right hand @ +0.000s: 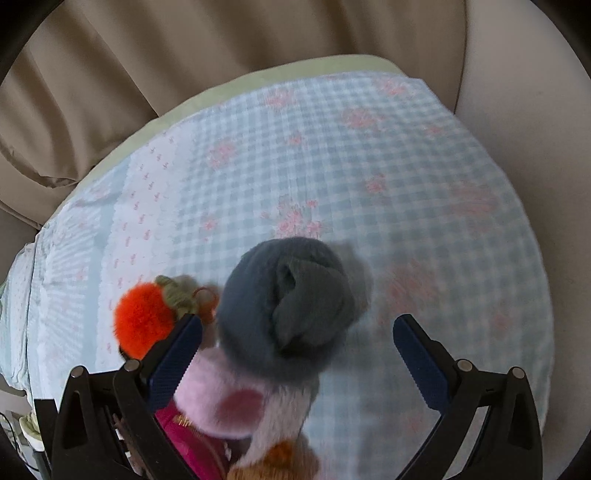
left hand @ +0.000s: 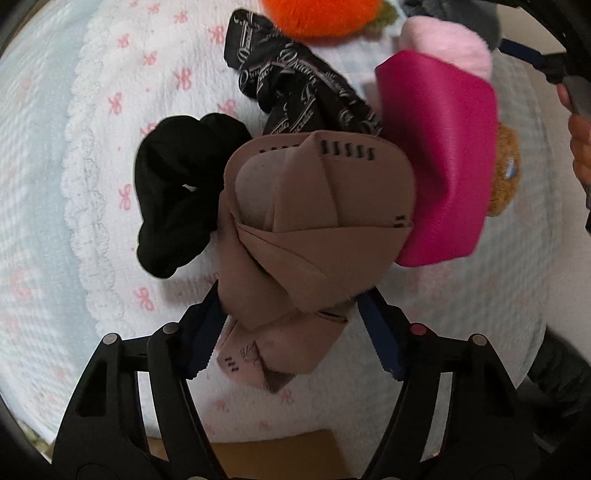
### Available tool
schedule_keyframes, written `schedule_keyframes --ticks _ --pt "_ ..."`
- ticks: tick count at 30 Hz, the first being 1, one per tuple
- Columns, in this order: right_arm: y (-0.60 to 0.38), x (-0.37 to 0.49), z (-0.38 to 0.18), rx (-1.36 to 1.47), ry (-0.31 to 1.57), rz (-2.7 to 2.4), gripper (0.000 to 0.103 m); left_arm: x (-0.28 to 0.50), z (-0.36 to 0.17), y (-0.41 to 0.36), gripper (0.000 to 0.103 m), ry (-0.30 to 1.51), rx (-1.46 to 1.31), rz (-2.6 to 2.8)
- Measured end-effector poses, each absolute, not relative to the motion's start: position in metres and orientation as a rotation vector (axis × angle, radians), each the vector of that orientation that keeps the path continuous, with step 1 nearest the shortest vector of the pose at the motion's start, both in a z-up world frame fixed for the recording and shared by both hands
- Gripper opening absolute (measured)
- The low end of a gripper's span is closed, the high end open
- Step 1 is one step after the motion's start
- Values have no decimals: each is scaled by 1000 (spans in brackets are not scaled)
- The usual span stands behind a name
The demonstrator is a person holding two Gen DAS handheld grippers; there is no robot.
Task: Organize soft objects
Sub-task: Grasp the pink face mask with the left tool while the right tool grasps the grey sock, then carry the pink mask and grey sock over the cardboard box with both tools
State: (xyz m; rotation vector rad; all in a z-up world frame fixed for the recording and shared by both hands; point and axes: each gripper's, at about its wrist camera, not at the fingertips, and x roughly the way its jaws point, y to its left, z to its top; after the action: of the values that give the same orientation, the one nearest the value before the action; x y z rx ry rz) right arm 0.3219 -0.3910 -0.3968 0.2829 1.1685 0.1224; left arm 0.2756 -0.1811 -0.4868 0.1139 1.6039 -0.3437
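In the left wrist view my left gripper [left hand: 291,328] is shut on a folded tan cloth [left hand: 314,210] and holds it above the bed. Under it lie a black cloth [left hand: 177,188], a black printed scarf [left hand: 295,85] and a magenta pouch [left hand: 443,162]. An orange plush [left hand: 321,14] and a pink fuzzy item [left hand: 447,44] lie beyond. In the right wrist view my right gripper [right hand: 295,339] is open over a rolled grey fuzzy item [right hand: 288,302], which lies between the fingers, untouched. The pink item [right hand: 225,402], the orange plush [right hand: 144,321] and a brown plush [right hand: 284,461] lie near it.
The bed has a white bow-print blanket [left hand: 110,147] and a blue gingham sheet [right hand: 369,166]. A beige curtain [right hand: 147,74] hangs behind the bed. A brown cardboard edge [left hand: 280,454] shows below the left gripper.
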Motion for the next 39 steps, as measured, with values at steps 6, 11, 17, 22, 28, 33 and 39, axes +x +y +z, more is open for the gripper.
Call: schedule_keyframes --ticks 6,11,17,22,28,33,39 --pt "-385 338 -416 273 1188 152 73 267 -482 -174 34 1559 156 -314" --pt "-386 338 -418 282 1172 131 55 255 -468 -151 20 1539 97 -323" --pt "-389 332 -414 290 1149 112 47 236 -436 -128 18 1499 58 -335" --pt "-389 328 -400 286 1120 107 47 228 -388 -113 18 1461 25 -338" --pt "-391 318 -369 277 1077 96 47 222 -347 -93 18 1414 12 -334" --pt "-392 302 -328 264 1029 102 47 206 -295 -93 18 1357 -3 -323" --pt "-385 268 -262 241 968 115 47 173 -229 -71 18 1274 -27 -307"
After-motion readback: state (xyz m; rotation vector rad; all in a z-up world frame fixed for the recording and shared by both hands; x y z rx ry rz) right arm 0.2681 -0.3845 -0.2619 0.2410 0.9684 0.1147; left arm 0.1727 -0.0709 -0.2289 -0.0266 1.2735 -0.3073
